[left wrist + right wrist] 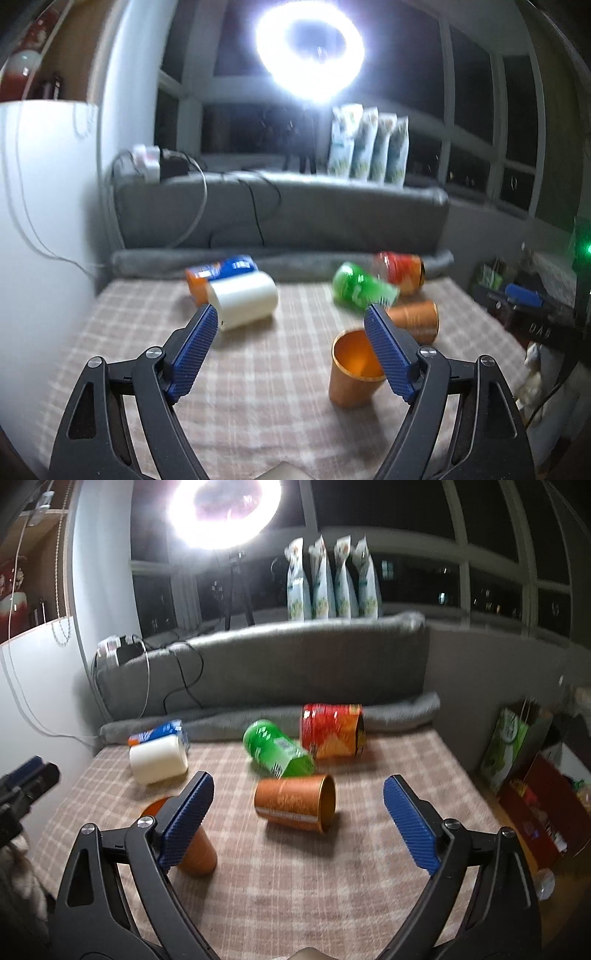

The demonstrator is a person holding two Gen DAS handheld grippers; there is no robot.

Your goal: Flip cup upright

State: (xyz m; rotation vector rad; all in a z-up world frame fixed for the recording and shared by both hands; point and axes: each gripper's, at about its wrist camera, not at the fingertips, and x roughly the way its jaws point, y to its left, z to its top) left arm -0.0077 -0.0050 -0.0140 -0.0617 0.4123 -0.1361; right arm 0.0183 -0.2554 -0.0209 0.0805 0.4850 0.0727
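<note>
Ahead of the right gripper (298, 797), a copper-orange metal cup (295, 803) lies on its side on the beige checked tablecloth (295, 886), its open mouth turned to the right. It sits between the lines of the two blue ribbed fingers (188, 819) but beyond their tips, apart from both; the jaws are spread wide and hold nothing. A second copper-orange metal cup (197, 853) stands upright just behind the right gripper's left finger, which hides most of it.

From the left wrist view, that upright cup (352, 373) shows its open mouth facing up, and the right-hand finger of the left gripper (290, 321) crosses in front of its rim; whether they touch cannot be told. The left gripper's jaws are also wide apart and empty. The lying cup (415, 319) is farther back, behind that same finger.

Farther off on the cloth lie a white plastic cylinder (159, 762), touching a blue and orange can (159, 733) behind it, a green plastic bottle (277, 753) just beside the lying cup, and a red and orange snack canister (332, 733). A grey sofa back (258, 672) borders the table's far edge, under a bright ring light (223, 509).
</note>
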